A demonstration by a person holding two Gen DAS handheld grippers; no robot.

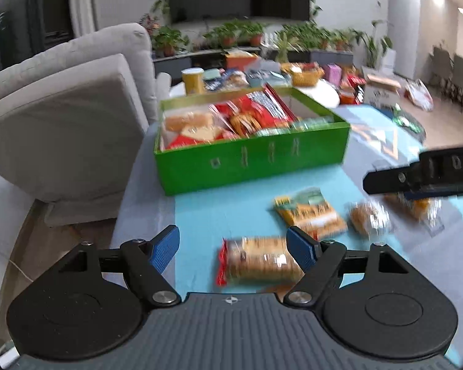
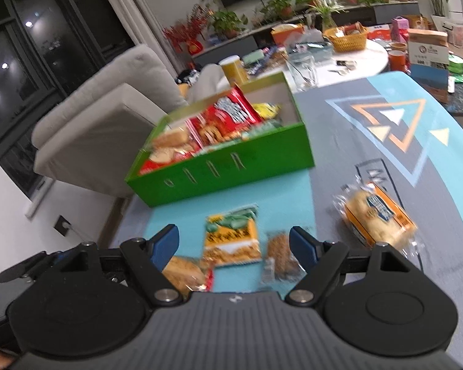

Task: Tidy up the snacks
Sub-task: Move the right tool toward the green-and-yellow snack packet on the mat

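Snacks [image 2: 231, 240] on table [image 2: 339, 141] betw. right gripper [image 2: 234, 245] jaws, untouched.

— What's in front of me on the cloth?

— A green box [image 2: 219, 166], lid off, sitting at the far left of the table. I see it packed with red snack bags [image 2: 231, 114], a yellow bag at the back and pale biscuit packs at its left end.

— And loose ones?

— Four, all lying flat, apart from the box. Nearest me on the left, a clear pack of round biscuits with a red end [image 1: 259, 260]. Beside it an orange-and-green packet [image 2: 231, 236], face up. Just right of that, a small clear-wrapped brown bar [image 2: 279, 254]. Farther right, well apart, a wrapped bun with an orange-and-blue label [image 2: 378, 215], lying slanted on the grey part of the cloth.
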